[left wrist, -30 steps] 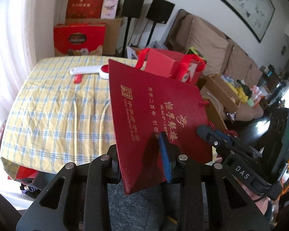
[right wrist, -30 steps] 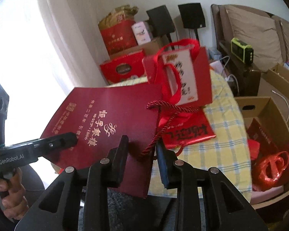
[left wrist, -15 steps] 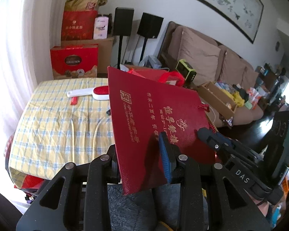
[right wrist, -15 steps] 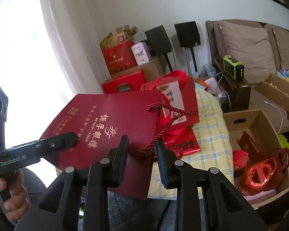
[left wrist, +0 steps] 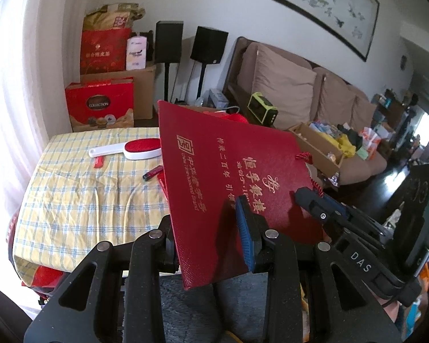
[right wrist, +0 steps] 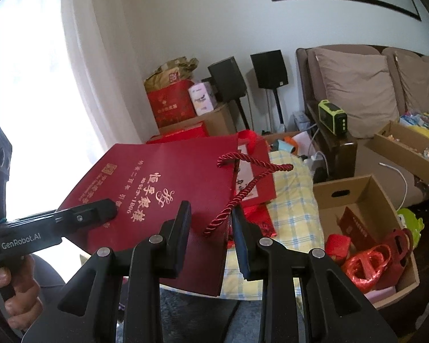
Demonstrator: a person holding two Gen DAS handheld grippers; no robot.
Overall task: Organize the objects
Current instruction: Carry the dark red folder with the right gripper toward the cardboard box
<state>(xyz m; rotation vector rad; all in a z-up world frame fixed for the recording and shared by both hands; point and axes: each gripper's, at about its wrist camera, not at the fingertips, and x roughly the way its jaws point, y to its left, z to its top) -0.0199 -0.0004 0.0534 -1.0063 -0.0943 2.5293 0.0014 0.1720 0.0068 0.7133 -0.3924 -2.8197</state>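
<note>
Bag (left wrist: 226,171) higher off table (left wrist: 80,197) than before

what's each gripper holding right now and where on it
Both hold the red bag: the left gripper clamps its bottom edge, the right gripper its top edge by the rope handle.

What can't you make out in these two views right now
- Left wrist view: the red bag hides the table's right side and the left gripper's left fingertip.
- Right wrist view: whether the right gripper pinches the bag; the bag covers the gap between its fingers.
- Both views: the bag's inside.
</note>
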